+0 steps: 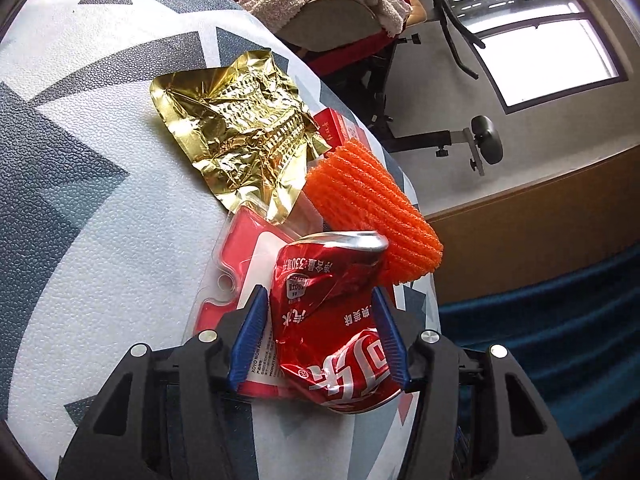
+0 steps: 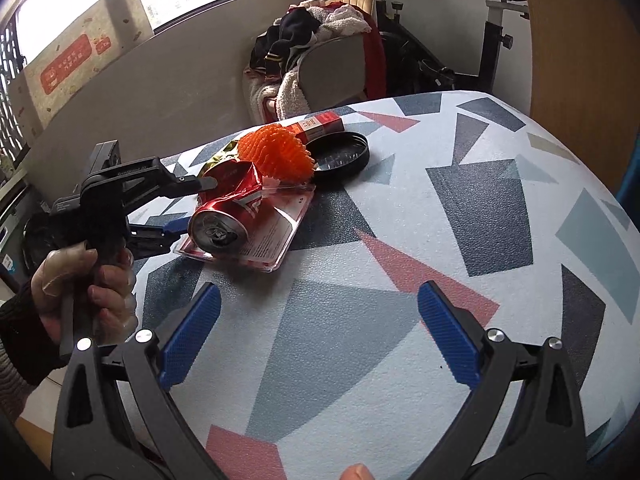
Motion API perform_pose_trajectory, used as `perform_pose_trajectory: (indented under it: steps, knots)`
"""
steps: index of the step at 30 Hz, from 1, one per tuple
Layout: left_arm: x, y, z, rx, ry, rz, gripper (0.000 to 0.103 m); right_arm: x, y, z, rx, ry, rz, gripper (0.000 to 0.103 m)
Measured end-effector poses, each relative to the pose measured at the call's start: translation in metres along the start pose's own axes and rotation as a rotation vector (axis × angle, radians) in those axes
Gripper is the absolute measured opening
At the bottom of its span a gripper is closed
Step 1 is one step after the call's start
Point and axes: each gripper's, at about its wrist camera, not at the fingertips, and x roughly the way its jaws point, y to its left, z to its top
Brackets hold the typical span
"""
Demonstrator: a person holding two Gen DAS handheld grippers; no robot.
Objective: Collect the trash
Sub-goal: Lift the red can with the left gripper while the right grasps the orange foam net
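A crushed red drink can (image 1: pixel 328 320) (image 2: pixel 228 216) lies on its side on a red plastic blister pack (image 1: pixel 248 240) (image 2: pixel 280 228) near the table's edge. My left gripper (image 1: pixel 319 294) (image 2: pixel 196 204) has a blue pad against each side of the can and is shut on it. A crumpled gold foil wrapper (image 1: pixel 236 136) and an orange foam net (image 1: pixel 372 200) (image 2: pixel 276 152) lie just beyond the can. My right gripper (image 2: pixel 320 291) is open over bare tablecloth, well short of the pile, with nothing between its pads.
A small red box (image 2: pixel 320 124) and a black round lid (image 2: pixel 340 156) lie behind the net. The table (image 2: pixel 440 360) has a triangle-patterned cloth. A chair piled with clothes (image 2: pixel 320 40) and an exercise bike (image 2: pixel 492 20) stand beyond. A gloved hand (image 2: pixel 80 280) holds the left gripper.
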Motion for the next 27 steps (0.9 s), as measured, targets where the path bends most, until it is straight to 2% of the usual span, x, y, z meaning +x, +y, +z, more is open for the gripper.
perform_pose_trajectory:
  steps: [1,4,5,7,10,12,14,16,21,27]
  knots:
    - [0.004,-0.003,0.0,0.011,0.007,0.014,0.031,0.001,0.001,-0.001,-0.006,0.005,-0.002,0.097]
    - [0.008,-0.011,-0.005,0.08,0.022,0.024,0.023,0.005,0.008,-0.003,-0.056,0.028,-0.003,0.097]
    - [0.007,-0.018,-0.006,0.128,0.014,0.043,0.022,0.005,0.012,-0.004,-0.083,0.035,-0.005,0.097]
    - [-0.002,-0.031,-0.009,0.216,-0.005,0.055,0.012,0.006,0.018,-0.003,-0.12,0.043,-0.001,0.097]
    - [-0.029,-0.051,-0.013,0.326,-0.059,0.09,0.007,0.004,0.023,0.001,-0.131,0.037,0.011,0.097]
    - [-0.055,-0.062,-0.021,0.408,-0.096,0.091,0.006,0.006,0.028,0.001,-0.129,0.028,0.017,0.097]
    - [-0.083,-0.068,-0.03,0.51,-0.129,0.134,0.006,0.014,0.032,0.001,-0.08,0.072,0.032,0.097]
    - [-0.11,-0.066,-0.038,0.552,-0.153,0.167,0.006,0.018,0.035,0.004,-0.041,0.065,0.042,0.097]
    - [-0.154,-0.051,-0.047,0.562,-0.157,0.221,0.006,0.026,0.06,0.027,-0.101,0.032,-0.008,0.097]
    - [-0.183,-0.028,-0.056,0.528,-0.19,0.249,0.006,0.047,0.081,0.079,-0.245,-0.079,-0.119,0.097]
